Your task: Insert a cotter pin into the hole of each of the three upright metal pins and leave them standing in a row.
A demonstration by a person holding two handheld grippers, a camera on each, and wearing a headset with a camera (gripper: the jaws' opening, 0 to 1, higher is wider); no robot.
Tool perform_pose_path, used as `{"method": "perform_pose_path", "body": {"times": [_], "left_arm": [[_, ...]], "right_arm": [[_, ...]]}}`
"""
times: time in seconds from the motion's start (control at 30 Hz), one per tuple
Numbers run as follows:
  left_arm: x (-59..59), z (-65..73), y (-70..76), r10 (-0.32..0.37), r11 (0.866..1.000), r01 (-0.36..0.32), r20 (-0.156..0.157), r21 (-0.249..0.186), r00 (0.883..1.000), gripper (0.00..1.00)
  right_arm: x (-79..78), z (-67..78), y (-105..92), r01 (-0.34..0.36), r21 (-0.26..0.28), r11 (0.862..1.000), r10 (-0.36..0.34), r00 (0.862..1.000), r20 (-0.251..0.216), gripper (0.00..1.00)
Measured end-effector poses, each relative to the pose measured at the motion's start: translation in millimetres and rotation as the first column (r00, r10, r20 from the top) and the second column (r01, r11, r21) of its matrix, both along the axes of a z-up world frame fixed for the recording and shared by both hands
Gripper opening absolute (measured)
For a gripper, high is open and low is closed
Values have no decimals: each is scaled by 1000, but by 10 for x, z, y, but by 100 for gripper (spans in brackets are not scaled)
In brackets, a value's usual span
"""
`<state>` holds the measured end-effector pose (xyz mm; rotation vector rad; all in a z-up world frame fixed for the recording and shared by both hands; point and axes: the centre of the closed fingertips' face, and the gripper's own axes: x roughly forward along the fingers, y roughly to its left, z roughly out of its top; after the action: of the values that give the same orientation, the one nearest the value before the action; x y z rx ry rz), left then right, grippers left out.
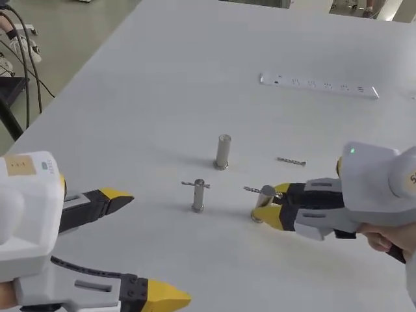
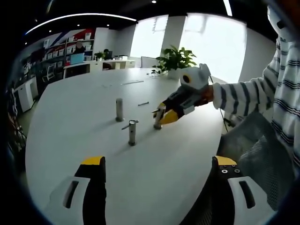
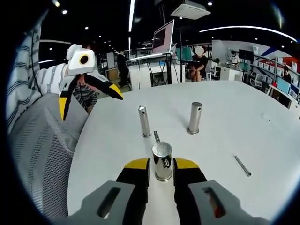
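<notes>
My yellow-tipped left gripper (image 1: 158, 247) is idling open. The right gripper (image 3: 162, 165) is clamping a seemingly cottered silver metal pin (image 3: 162, 152). Next, I reckon, I'm releasing it upright and fetching the thin loose cotter pin (image 1: 290, 161).

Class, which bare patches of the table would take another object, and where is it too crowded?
Free: the wide stretch of table between the power strip and the rear pin, and the near patch between left gripper and right gripper. Crowded: the cluster of rear pin, middle pin, held pin and loose cotter pin.
</notes>
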<state>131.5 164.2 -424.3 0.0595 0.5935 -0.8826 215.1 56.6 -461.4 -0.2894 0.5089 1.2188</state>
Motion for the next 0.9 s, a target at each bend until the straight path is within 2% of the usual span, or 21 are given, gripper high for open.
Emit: {"method": "perform_pose_path", "body": {"times": [0.1,0.23,0.37,0.43,0.53,0.6,0.67,0.73,0.77,0.83,0.9], "left_arm": [[4,15,14,8,1000,-8,-12,-11,1000,92],[15,19,21,11,1000,-11,-9,-9,1000,93],[28,46,18,15,1000,-16,-3,-20,1000,93],[33,67,17,16,1000,-16,0,-26,1000,93],[33,92,26,8,1000,-8,8,-24,1000,93],[45,117,46,11,1000,-11,12,-25,1000,93],[54,128,61,15,999,-14,14,-28,1000,93],[76,141,81,19,999,-18,29,-29,999,93],[83,136,93,22,999,-21,26,-29,999,93],[90,120,114,24,999,-24,20,-25,1000,93],[92,114,127,23,1000,-23,22,-17,1000,93]], "right_arm": [[-29,25,8,-3,3,1000,3,1000,-11,20],[-8,66,-35,22,2,1000,-22,1000,-20,37],[-1,128,-81,58,8,998,-58,998,-20,45],[-38,142,-108,79,3,997,-79,995,-56,51],[-97,195,-134,82,-14,997,-83,996,-38,59],[-119,249,-141,98,-4,995,-98,994,-45,62],[-140,282,-160,142,-12,990,-142,987,-75,65],[-159,351,-153,141,-7,990,-141,989,-43,66],[-155,426,-139,152,13,988,-151,988,-7,65],[-217,473,-126,164,32,986,-163,986,-46,66],[-244,521,-119,177,40,983,-176,984,-38,69]]}}
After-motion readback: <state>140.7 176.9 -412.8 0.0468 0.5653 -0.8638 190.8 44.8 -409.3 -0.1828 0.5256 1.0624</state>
